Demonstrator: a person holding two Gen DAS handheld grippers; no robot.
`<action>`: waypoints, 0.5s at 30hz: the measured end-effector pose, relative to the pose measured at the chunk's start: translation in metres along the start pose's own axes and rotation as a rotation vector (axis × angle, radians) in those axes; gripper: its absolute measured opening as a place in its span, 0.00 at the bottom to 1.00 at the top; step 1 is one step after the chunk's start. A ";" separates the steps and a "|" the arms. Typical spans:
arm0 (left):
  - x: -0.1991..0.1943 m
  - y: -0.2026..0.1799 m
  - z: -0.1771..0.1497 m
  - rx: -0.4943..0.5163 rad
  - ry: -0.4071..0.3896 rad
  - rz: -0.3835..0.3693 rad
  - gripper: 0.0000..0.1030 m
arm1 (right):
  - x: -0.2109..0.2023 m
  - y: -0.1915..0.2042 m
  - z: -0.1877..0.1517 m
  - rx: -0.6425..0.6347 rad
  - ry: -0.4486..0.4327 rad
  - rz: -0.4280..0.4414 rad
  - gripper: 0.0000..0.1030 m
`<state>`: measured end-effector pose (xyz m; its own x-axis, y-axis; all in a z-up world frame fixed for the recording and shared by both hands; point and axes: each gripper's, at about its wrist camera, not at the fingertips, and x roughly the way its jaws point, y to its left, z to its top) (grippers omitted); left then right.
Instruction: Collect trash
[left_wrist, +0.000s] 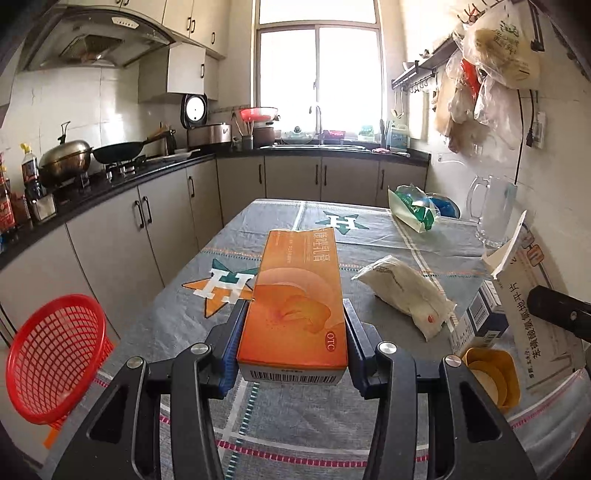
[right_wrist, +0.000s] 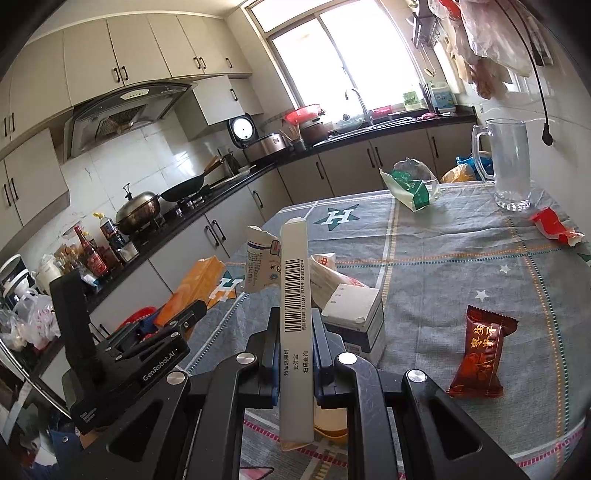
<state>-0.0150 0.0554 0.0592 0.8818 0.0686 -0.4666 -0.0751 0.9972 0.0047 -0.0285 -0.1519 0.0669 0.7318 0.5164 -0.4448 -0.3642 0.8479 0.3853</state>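
Trash in hand: orange carton (left_wrist: 295, 302) clamped across its width in left gripper (left_wrist: 293, 334), barcode end toward camera, held clear above the tablecloth (left_wrist: 177, 332).
Left grip: pads flat on both long sides, carton level and centred; keep pressure as is, thin card will crush if squeezed harder.
Right gripper (right_wrist: 293, 354): closed on narrow edges of white barcoded carton (right_wrist: 293, 295), carton standing on edge and angled up out of the jaws.
Right grip: only the lower half is between the pads; avoid fast swings, long free end could lever out.
Drop target: red mesh basket (left_wrist: 55, 358), low at the table's left edge, mouth tilted toward the table; likely the bin.
Next move, judged: carry orange carton left, nose past the rim, then release; drop from low so it does not bounce off the mesh.
Clearance: grippers just beside each other; move one at a time.
Left on table, near: blue-and-white box (right_wrist: 364, 325), brown candy wrapper (right_wrist: 480, 350), white pouch (left_wrist: 406, 299).
Farther: red wrapper (right_wrist: 554, 227), green-and-white bag (left_wrist: 413, 208).
Not trash, probably: glass mug (right_wrist: 511, 166); steer clear.
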 end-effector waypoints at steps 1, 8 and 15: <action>-0.001 0.000 0.000 0.002 -0.002 0.001 0.45 | 0.001 0.000 0.000 -0.001 0.002 -0.002 0.14; -0.004 -0.003 0.000 0.012 -0.012 0.009 0.45 | 0.005 -0.001 -0.001 0.002 0.013 -0.014 0.14; -0.004 -0.004 0.000 0.016 -0.016 0.011 0.45 | 0.006 0.000 -0.002 0.000 0.019 -0.017 0.14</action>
<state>-0.0179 0.0514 0.0610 0.8881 0.0798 -0.4527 -0.0773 0.9967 0.0242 -0.0250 -0.1488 0.0624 0.7271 0.5038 -0.4663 -0.3517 0.8567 0.3773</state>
